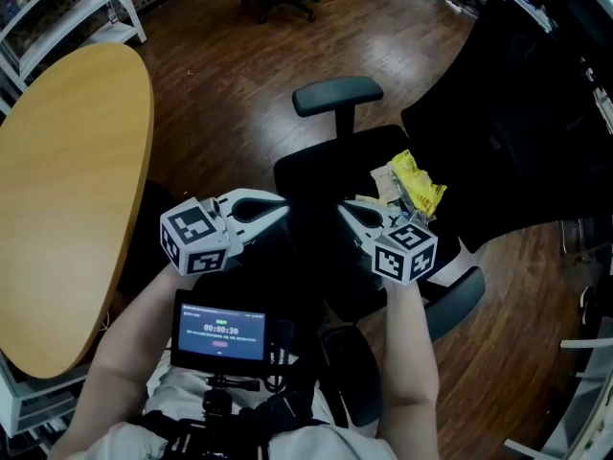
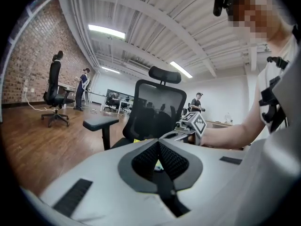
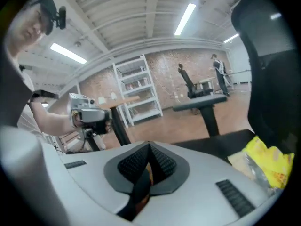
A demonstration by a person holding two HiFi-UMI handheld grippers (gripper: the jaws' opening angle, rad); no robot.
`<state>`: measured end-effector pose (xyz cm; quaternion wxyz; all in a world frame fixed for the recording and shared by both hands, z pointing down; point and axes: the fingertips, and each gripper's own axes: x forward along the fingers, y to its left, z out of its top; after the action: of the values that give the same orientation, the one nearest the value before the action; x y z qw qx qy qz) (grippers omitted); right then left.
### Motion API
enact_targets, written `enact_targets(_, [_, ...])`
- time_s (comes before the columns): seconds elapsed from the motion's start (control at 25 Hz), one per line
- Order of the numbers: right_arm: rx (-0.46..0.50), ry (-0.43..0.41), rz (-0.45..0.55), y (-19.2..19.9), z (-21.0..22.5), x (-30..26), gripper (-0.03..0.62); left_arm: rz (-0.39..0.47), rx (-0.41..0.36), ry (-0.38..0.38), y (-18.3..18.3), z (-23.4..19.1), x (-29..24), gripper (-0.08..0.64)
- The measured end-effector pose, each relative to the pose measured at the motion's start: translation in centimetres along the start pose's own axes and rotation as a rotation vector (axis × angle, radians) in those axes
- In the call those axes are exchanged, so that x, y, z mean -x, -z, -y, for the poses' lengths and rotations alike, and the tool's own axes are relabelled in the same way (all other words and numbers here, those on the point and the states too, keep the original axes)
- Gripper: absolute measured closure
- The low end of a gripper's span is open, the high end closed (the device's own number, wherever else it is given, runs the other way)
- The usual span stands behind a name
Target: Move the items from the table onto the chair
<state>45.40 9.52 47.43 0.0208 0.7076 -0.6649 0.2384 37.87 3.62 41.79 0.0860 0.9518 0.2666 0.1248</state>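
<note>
1. Tabletop (image 1: 77, 161), far left: the part in view looks bare, so I'd guess the moving is about done.
2. Left gripper (image 1: 283, 211): fingers (image 2: 141, 160) pinched together on nothing, hanging over the chair (image 1: 311, 175) at the seat's front edge.
3. Right gripper (image 1: 345, 207): fingers (image 3: 162, 165) closed, empty too.
4. Yellow snack packets (image 1: 414, 185): lying on the seat's back edge by the backrest, probably so they can't slide off.

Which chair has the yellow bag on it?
The near black office chair with the raised headrest; the crinkly yellow snack bag lies on its seat.
</note>
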Motion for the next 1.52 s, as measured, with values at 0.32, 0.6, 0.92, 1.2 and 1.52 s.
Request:
enact_targets(0.32, [0.244,-0.247,0.329,-14.3,-12.6,-2.1,0.591,0.084,-0.065,-0.097,-8.2,0.5,6.8,0.551])
enact_targets(0.6, [0.359,-0.373,0.438,-20.3,-20.1,-3.8,0.591,0.148,-0.114,-0.273,-13.2,0.7,14.3,0.551])
enact_targets(0.92, [0.428,-0.551,0.461,-22.5,-27.5,-7.1,0.592,0.151,-0.114,-0.473,-13.1,-0.1,21.7,0.552])
enact_targets(1.2, [0.456,-0.708,0.486,-23.9,-34.2,-10.2,0.592,0.205,-0.12,-0.631,-13.7,0.8,28.8,0.552])
enact_targets(1.52, [0.499,-0.919,0.442,-19.3,-45.0,-13.7,0.592,0.212,-0.112,-0.84,-9.1,3.6,39.3,0.552])
